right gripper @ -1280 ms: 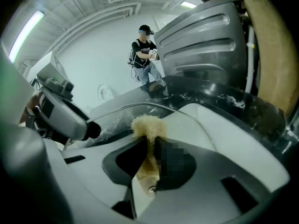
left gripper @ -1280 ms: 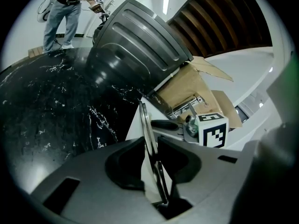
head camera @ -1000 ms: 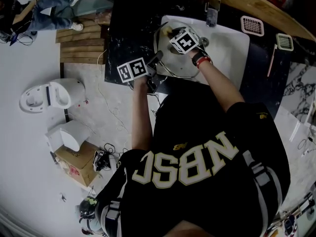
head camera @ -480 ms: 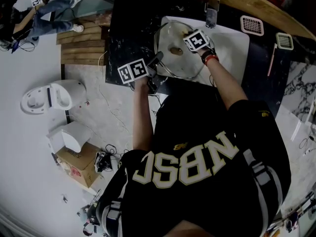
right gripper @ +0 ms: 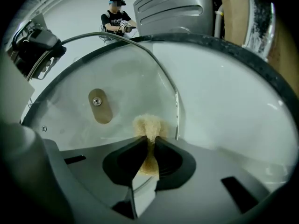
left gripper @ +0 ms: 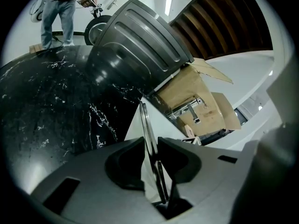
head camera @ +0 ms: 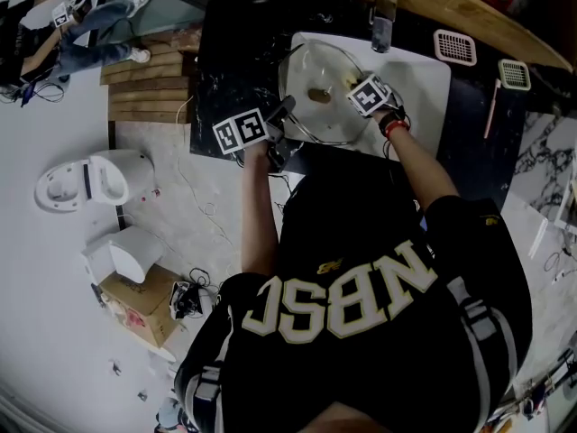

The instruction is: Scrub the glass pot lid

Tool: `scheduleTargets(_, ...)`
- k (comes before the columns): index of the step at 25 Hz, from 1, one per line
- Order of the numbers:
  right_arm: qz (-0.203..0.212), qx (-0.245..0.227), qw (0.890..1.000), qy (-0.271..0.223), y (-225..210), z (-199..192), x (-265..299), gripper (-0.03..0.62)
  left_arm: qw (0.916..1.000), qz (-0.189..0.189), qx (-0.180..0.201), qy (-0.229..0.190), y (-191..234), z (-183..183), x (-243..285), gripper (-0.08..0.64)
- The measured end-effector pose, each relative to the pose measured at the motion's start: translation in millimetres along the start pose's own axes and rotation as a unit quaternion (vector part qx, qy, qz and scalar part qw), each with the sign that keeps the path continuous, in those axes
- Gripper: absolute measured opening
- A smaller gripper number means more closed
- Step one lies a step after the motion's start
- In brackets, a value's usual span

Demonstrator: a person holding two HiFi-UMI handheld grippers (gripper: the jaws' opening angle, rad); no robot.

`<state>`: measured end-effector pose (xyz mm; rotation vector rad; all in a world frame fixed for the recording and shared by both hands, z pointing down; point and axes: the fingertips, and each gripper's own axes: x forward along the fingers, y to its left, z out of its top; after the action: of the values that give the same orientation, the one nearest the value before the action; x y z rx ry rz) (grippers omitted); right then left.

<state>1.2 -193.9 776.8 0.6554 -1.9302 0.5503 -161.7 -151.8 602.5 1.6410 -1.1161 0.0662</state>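
The glass pot lid (head camera: 317, 93) stands tilted in the white sink (head camera: 424, 93), its tan knob plate (right gripper: 99, 105) facing my right gripper. My left gripper (head camera: 282, 113) is shut on the lid's metal rim (left gripper: 147, 129), which runs edge-on between its pads at the sink's left edge. My right gripper (head camera: 354, 83) is shut on a tan scrub sponge (right gripper: 148, 126). The sponge presses on the glass (right gripper: 84, 83) close to the lid's right rim. In the right gripper view the left gripper (right gripper: 39, 48) shows at the lid's far upper left.
A faucet (head camera: 382, 21) stands at the back of the sink below a wooden board (head camera: 451, 3). Two drain strainers (head camera: 453, 46) lie on the dark counter to the right. Black marble counter (left gripper: 51, 106) lies left of the sink. A person (right gripper: 117, 17) stands far off.
My right gripper has slid with the sponge across the lid, from over its middle to its right edge, and tipped further down. The left gripper and the lid have kept still.
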Motion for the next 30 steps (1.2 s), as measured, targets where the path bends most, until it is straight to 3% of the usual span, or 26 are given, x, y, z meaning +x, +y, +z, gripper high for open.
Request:
scheduleTargets(13,0.035,-0.019,0.998,0.038,46,-36,-25,0.054,1.0,-0.001,0.0,0.0,1,1,1,0.101)
scheduleTargets(22,0.094,-0.004,0.994,0.064,91,-37,-52,0.051,1.0,-0.001,-0.001,-0.003,1,0,1,0.101)
scheduleTargets(30,0.161,0.021,0.987,-0.019,130,10,-72,0.054,1.0,0.002,-0.001,-0.003,2,0,2,0.101)
